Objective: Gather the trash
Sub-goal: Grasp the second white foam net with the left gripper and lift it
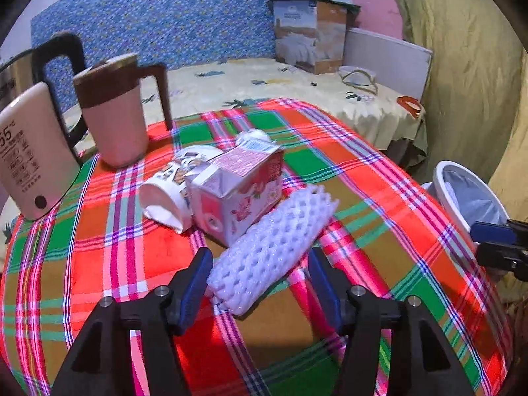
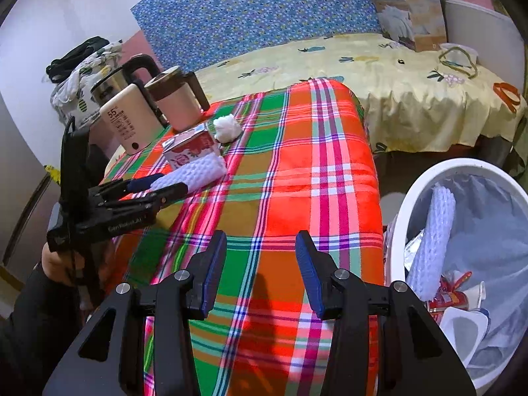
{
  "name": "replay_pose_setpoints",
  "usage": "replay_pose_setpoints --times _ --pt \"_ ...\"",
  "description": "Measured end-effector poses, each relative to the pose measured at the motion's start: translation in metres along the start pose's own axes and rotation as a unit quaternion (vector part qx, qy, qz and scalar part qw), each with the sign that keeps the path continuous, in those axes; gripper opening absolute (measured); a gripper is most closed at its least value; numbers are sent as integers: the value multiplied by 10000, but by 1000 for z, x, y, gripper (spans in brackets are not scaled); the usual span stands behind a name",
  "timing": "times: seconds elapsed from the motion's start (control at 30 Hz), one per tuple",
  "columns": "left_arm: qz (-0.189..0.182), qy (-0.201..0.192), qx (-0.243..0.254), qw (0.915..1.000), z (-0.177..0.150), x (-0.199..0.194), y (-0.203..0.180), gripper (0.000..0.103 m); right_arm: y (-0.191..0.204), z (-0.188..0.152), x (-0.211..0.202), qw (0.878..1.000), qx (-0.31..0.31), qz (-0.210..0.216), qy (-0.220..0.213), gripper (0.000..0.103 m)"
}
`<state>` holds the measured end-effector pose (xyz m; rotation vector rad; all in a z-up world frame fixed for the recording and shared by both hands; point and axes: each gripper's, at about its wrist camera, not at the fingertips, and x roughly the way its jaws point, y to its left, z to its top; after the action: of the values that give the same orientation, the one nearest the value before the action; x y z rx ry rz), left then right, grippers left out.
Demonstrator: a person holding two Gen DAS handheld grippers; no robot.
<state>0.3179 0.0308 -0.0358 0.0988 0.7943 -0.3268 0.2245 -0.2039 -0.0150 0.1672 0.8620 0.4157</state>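
Left gripper (image 1: 259,280) gapes around white foam sleeve (image 1: 274,247), untouched.

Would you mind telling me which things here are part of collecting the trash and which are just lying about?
Part of the job:
- foam net
- pink carton
- tipped paper cup
- crumpled tissue
- bin

Just lying about:
- kettle
- lidded jug
- cardboard box on the bed
- orange tape roll
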Motion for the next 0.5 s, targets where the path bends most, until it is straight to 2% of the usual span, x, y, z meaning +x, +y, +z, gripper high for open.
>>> replay_pose_setpoints --times 0.07,0.13,0.17,0.3,0.5 --pt "97 67 28 9999 -1 1 -4 59 -2 1 1 10000 35 3 15 46" --pt "566 294 99 9979 -2 10 -9 41 -2 0 1 10000 71 6 29 46" --pt "775 318 159 9964 -2 10 -12 40 -1 -1 0 10000 80 6 30 46" --pt "848 268 15 9960 -7 -1 -20 23 0 -3 -5 10000 79 6 4 46" --pt "694 40 -581 9959 -22 -30 -20 15 0 -2 -11 9998 133 -100 -62 46"
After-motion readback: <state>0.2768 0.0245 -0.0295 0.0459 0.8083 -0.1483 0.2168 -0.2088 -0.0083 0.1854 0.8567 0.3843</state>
